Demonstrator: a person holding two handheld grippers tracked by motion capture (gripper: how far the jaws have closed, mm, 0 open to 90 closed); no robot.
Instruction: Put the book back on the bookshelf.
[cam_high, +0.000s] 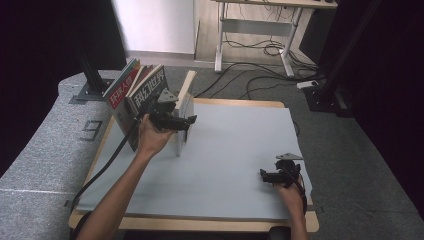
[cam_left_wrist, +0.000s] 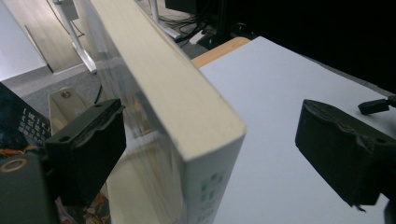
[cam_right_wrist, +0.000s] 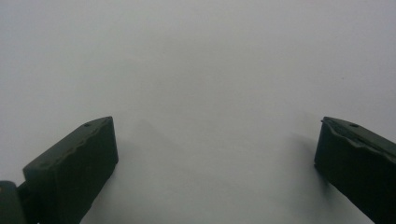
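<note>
Covering most of the table, a grey mat gave the books a soft footing, and a white book stood upright at its left edge beside leaning magazines. The left gripper straddled it, jaws spread wide, pads pressing nothing. The right gripper rested gaping, empty, near the mat's front right.

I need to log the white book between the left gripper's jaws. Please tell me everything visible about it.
The white book is a thick paperback with cream page edges and a pale spine bearing small bluish marks. It stands upright on the grey mat, just right of the leaning magazines. The left gripper straddles it with open jaws: one beside its cover, the other clearly apart.
</note>
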